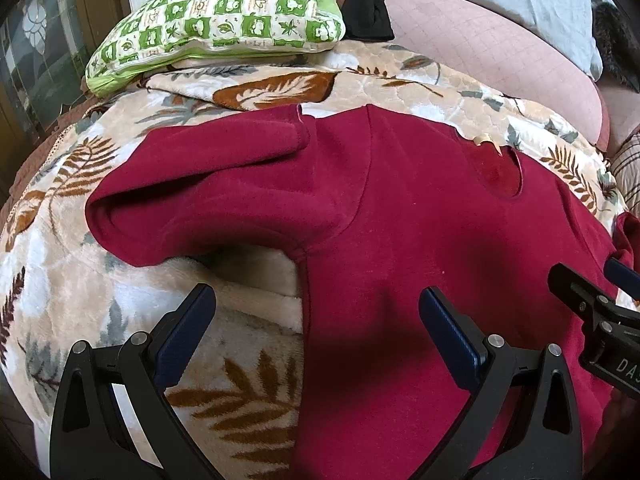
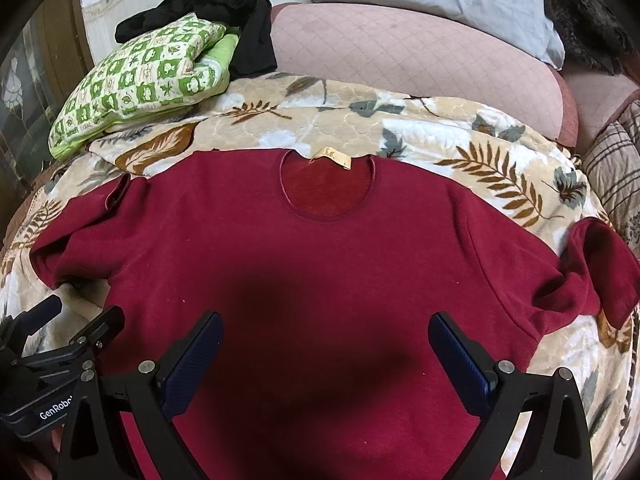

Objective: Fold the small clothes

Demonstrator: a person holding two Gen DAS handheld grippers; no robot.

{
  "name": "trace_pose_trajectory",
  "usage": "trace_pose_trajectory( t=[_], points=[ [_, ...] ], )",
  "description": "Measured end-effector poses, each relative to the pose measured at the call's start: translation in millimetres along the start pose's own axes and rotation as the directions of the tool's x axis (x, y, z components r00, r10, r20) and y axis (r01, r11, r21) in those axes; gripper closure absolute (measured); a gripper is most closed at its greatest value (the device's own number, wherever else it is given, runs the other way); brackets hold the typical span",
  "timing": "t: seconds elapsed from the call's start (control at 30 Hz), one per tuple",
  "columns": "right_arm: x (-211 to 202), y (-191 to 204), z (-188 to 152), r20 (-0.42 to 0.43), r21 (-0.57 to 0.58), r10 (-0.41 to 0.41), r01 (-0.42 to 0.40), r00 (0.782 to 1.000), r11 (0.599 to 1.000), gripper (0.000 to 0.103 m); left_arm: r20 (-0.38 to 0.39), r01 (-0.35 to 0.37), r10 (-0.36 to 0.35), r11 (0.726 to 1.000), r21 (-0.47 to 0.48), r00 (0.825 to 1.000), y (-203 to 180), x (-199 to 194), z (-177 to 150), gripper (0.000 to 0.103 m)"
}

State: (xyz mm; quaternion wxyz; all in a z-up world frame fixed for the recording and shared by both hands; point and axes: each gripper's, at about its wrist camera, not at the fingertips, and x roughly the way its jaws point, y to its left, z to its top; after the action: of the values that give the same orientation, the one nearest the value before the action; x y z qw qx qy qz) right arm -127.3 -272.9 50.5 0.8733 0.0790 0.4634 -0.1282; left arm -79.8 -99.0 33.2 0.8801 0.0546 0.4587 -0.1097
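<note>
A red top [image 2: 304, 280] lies spread flat, front up, on a leaf-print blanket [image 2: 460, 140] covering the bed, its round neckline and yellow tag [image 2: 332, 157] pointing away. The sleeve on the left [image 1: 192, 192] is bent back on itself; the one on the right [image 2: 600, 268] is crumpled near the blanket's edge. The left gripper [image 1: 316, 320] hovers over the top's left side seam, jaws wide apart and holding nothing. The right gripper [image 2: 326, 344] hangs above the body of the top, jaws likewise spread and empty. A green checked cushion [image 2: 140, 84] and black cloth [image 2: 224, 4] sit at the far left.
</note>
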Motion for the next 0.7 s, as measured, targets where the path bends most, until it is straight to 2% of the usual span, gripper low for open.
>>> trace_pose_trajectory(
  t=[0.3, 0.47, 0.6, 0.7],
  points=[
    [15.7, 19.2, 9.6, -0.015, -0.029, 0.007, -0.007, 1.0, 1.0, 0.001, 0.023, -0.027, 0.028, 0.997, -0.067, 0.999, 24.8, 1.1, 2.3, 0.001],
    [22.7, 38.8, 23.2, 0.001, -0.051, 0.048, -0.048, 0.999, 0.998, 0.001, 0.032, -0.045, 0.05, 0.991, -0.124, 0.998, 44.0, 6.0, 4.7, 0.001],
    [27.1, 58.6, 43.5, 0.016, -0.066, 0.141, -0.14, 0.99, 0.988, 0.001, 0.022, -0.061, 0.065, 0.986, -0.153, 0.998, 55.8, 14.9, 5.1, 0.001],
    [31.9, 75.6, 60.4, 0.022, -0.055, 0.238, -0.237, 0.971, 0.97, 0.001, 0.01, -0.067, 0.07, 0.979, -0.191, 0.997, 66.6, 22.2, 4.4, 0.001]
  ],
)
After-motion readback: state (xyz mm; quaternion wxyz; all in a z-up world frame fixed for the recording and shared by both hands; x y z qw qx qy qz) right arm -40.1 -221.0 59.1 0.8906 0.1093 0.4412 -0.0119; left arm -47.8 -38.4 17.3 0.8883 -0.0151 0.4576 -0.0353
